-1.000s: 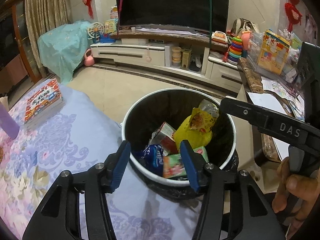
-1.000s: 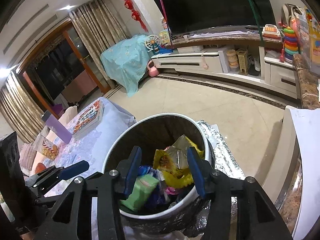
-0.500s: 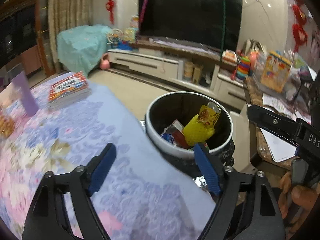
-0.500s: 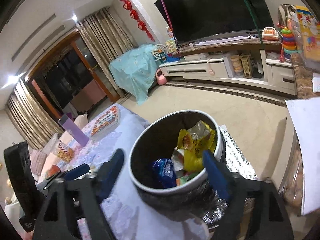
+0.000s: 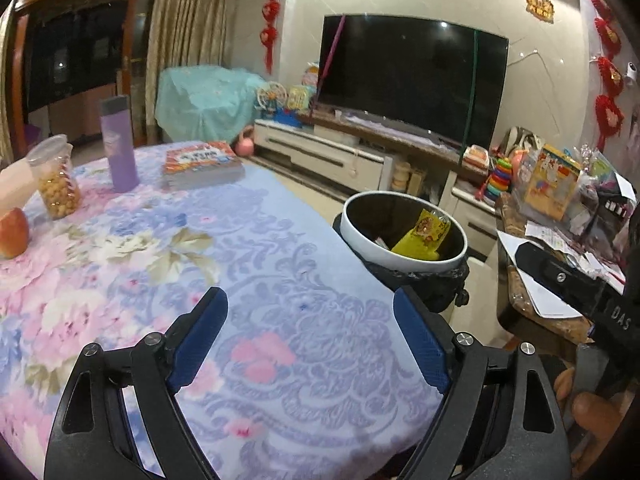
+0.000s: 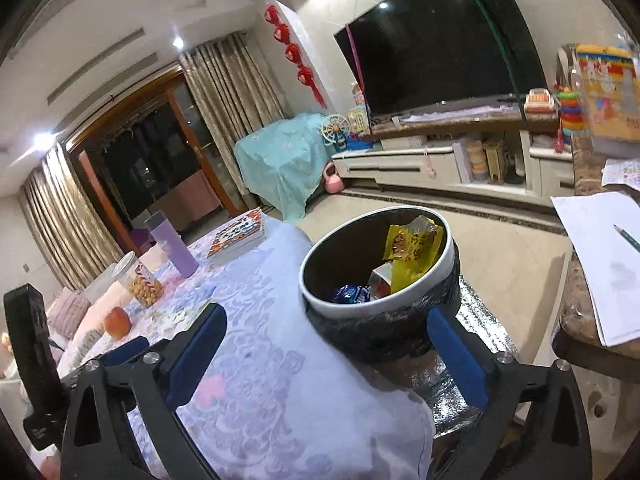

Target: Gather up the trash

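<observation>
While both jaws widen empty, the trash bin (image 5: 404,258) sits farther off than before.

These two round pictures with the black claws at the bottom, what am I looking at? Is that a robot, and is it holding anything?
No robot: a person holds a two-fingered grabber in each hand, with a wide-angle camera on each looking along its fingers. One picture comes from the left gripper, the other from the right gripper. The left stands open and empty; the right's jaws are opening, with nothing gripped between them. Below them is a table with a flowered cloth, bearing a purple bottle, a snack jar, an apple and a book. Beside the table stands a trash bin with a yellow wrapper and other packets inside.
</observation>
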`<action>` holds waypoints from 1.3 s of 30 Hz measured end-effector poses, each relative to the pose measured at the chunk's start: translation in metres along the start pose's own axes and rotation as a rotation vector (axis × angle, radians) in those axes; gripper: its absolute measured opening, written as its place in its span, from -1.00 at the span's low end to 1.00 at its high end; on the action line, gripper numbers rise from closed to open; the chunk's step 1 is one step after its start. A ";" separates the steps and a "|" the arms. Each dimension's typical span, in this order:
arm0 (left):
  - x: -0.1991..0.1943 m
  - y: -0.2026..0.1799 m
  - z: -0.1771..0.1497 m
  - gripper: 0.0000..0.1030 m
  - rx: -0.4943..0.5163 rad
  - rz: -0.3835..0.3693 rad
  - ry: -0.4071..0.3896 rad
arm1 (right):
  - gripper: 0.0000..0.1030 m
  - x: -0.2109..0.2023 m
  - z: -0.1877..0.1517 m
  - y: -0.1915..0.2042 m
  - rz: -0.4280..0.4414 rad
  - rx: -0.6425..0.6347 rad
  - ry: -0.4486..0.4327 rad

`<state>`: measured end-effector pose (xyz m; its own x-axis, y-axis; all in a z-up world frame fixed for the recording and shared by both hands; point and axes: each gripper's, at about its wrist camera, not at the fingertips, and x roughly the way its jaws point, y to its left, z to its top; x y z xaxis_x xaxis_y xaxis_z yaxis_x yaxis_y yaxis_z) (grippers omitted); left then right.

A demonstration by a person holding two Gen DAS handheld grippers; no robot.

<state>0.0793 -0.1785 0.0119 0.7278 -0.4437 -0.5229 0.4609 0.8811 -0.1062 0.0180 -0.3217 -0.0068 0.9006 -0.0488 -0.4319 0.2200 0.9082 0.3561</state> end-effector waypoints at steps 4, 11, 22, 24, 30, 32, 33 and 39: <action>-0.024 0.001 -0.005 0.81 0.013 0.016 -0.084 | 1.00 -0.010 -0.008 0.015 -0.007 -0.042 -0.020; -0.050 0.008 -0.017 1.00 -0.002 0.116 -0.208 | 1.00 -0.043 -0.006 0.040 -0.069 -0.145 -0.150; -0.052 0.016 -0.039 1.00 -0.041 0.191 -0.235 | 1.00 -0.039 -0.040 0.047 -0.107 -0.209 -0.190; -0.055 0.014 -0.042 1.00 -0.031 0.204 -0.240 | 1.00 -0.039 -0.045 0.047 -0.106 -0.210 -0.194; -0.061 0.012 -0.045 1.00 -0.017 0.220 -0.254 | 1.00 -0.043 -0.050 0.050 -0.103 -0.217 -0.203; -0.063 0.010 -0.045 1.00 -0.006 0.231 -0.265 | 1.00 -0.043 -0.052 0.051 -0.103 -0.223 -0.200; -0.064 0.009 -0.046 1.00 -0.002 0.232 -0.268 | 1.00 -0.043 -0.053 0.052 -0.103 -0.227 -0.198; -0.068 0.009 -0.047 1.00 -0.002 0.239 -0.280 | 1.00 -0.043 -0.054 0.052 -0.102 -0.230 -0.195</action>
<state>0.0100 -0.1322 0.0072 0.9258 -0.2527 -0.2812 0.2603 0.9655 -0.0107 -0.0298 -0.2493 -0.0146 0.9380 -0.2026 -0.2811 0.2419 0.9638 0.1125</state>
